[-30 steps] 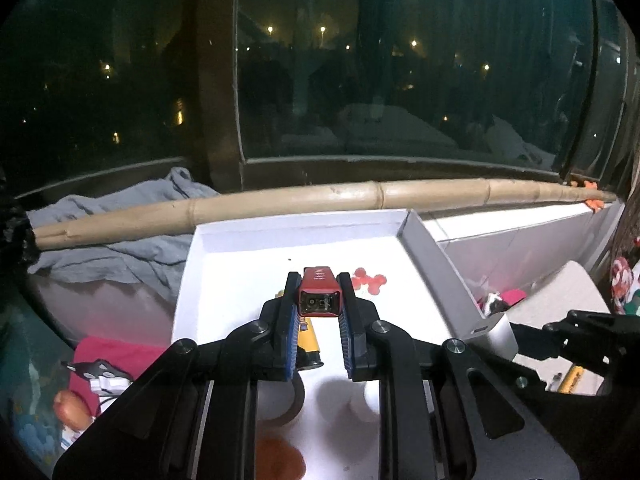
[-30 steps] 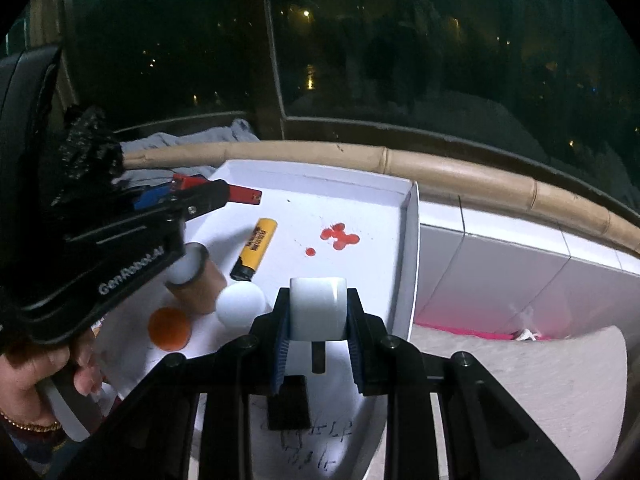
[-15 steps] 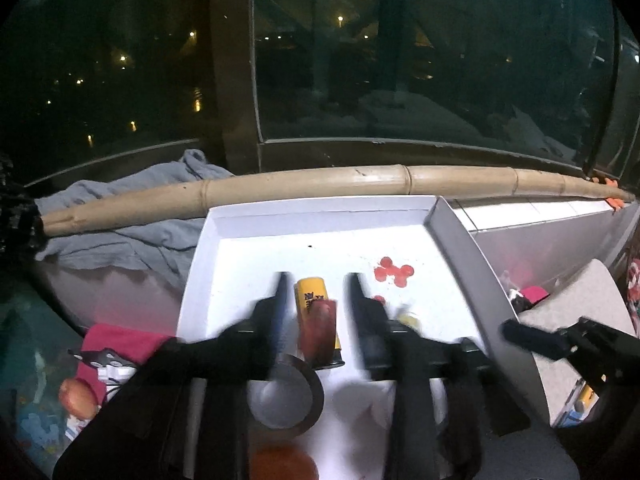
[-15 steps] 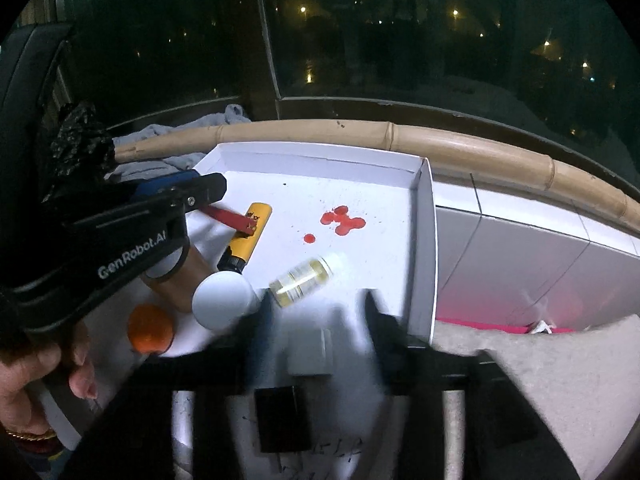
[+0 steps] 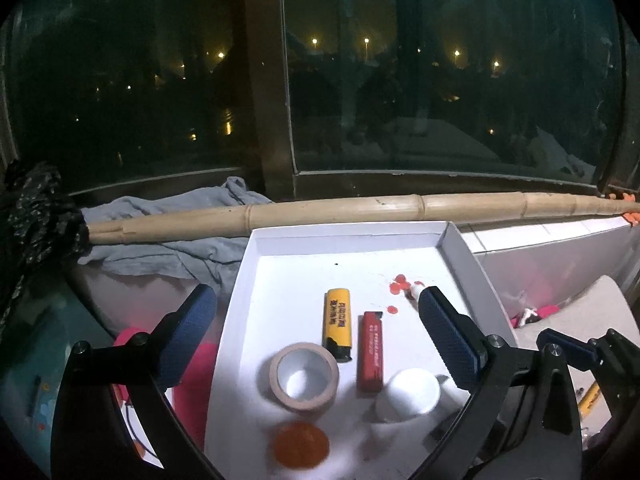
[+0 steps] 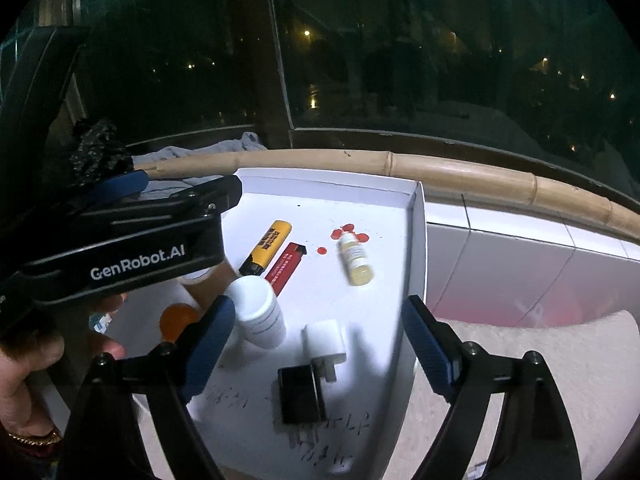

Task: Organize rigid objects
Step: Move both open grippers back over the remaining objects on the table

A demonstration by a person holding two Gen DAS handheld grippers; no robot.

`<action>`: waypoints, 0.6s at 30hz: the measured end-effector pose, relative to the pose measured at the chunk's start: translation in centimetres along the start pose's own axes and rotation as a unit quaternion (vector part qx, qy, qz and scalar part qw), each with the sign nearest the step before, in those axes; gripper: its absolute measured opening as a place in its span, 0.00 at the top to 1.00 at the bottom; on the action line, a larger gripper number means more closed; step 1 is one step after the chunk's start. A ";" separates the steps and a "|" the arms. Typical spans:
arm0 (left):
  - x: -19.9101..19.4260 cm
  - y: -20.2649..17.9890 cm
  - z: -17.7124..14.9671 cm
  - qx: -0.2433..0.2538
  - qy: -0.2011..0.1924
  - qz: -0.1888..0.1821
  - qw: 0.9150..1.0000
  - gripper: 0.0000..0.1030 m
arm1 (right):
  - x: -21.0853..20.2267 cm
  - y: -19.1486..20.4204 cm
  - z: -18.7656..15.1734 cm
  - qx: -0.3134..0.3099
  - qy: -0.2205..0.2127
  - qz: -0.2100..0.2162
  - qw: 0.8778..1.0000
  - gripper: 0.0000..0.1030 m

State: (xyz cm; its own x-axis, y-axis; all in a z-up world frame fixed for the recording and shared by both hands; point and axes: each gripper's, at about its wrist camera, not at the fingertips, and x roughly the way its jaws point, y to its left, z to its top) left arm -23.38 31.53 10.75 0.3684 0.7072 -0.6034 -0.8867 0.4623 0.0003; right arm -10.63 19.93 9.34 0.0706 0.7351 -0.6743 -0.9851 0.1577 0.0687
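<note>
A white tray [image 5: 280,240] holds a yellow lighter [image 5: 337,322], a red lighter [image 5: 371,350], a tape roll [image 5: 304,376], a white pot [image 5: 408,394] and an orange ball [image 5: 300,444]. My left gripper [image 5: 314,308] hovers over them, its jaws opening wide and gripping nothing; the red lighter lies flat below. In the right wrist view my right gripper [image 6: 318,316] is also opening, with nothing pressed between its pads. Beneath it lie a white plug [image 6: 325,342] and a black adapter [image 6: 298,394]. A small pale bottle [image 6: 356,258] rests near the tray's right wall.
A bamboo pole [image 5: 360,208] runs behind the tray along the dark window. A grey cloth [image 5: 168,240] lies at the left. Pink items [image 5: 192,384] sit left of the tray, a pale mat [image 6: 540,360] to its right. A person's hand [image 6: 36,356] holds the left gripper.
The left gripper opened and released the red lighter, which now lies beside the yellow one. The right gripper opened and let go of the white plug. The small bottle came into the tray.
</note>
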 end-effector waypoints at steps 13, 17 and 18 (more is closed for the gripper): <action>-9.6 0.1 -1.3 -0.058 -0.077 -0.056 0.994 0.01 | -3.8 -2.4 -1.1 0.031 -0.031 0.029 0.999 0.17; -11.5 -0.7 -2.0 -0.072 -0.086 -0.060 0.992 0.01 | -5.0 -3.2 -1.3 0.029 -0.038 0.034 0.998 0.17; -11.7 -1.0 -2.2 -0.073 -0.087 -0.058 0.992 0.01 | -5.5 -3.6 -1.4 0.030 -0.043 0.034 0.998 0.17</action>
State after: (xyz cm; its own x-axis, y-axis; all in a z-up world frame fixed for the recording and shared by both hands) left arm -27.42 21.60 16.12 0.5020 0.7410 -0.4461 -0.8617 0.4728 -0.1843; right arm -7.67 14.42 11.78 0.0195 0.7990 -0.6010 -0.9773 0.1422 0.1573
